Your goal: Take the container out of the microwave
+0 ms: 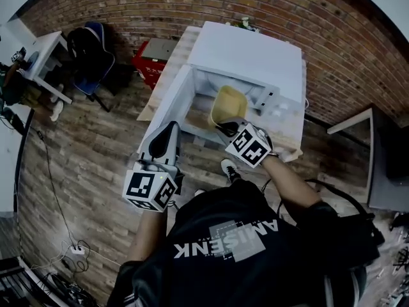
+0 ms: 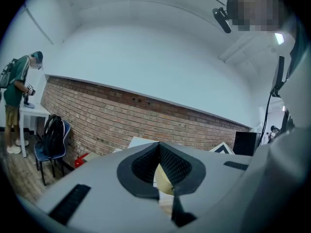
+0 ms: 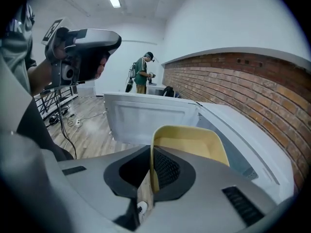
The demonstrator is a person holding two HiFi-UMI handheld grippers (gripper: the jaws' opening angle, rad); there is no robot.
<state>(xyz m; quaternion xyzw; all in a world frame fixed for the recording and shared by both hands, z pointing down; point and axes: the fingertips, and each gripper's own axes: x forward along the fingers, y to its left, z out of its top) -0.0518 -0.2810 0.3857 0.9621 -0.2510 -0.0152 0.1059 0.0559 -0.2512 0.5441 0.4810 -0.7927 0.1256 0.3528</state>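
The white microwave (image 1: pixel 249 56) stands with its door (image 1: pixel 167 110) swung open to the left. A yellow container (image 1: pixel 229 103) hangs in front of the opening, tilted. My right gripper (image 1: pixel 225 130) is shut on its near wall. In the right gripper view the pads clamp the container (image 3: pixel 194 140) at its rim, at my right gripper (image 3: pixel 151 171), with the door (image 3: pixel 146 115) behind. My left gripper (image 1: pixel 165 139) is held lower left of the door, apart from the container, its jaws together and empty. In the left gripper view the left gripper (image 2: pixel 158 152) shows the container (image 2: pixel 163 181) beyond its pads.
The microwave sits on a light wooden table (image 1: pixel 167 69) against a brick wall (image 1: pixel 128 5). A red box (image 1: pixel 150 59), a blue chair with a dark bag (image 1: pixel 89 50) and a white desk (image 1: pixel 45 56) stand to the left. Cables (image 1: pixel 73 251) lie on the wood floor. A person (image 2: pixel 19 91) stands at the desk.
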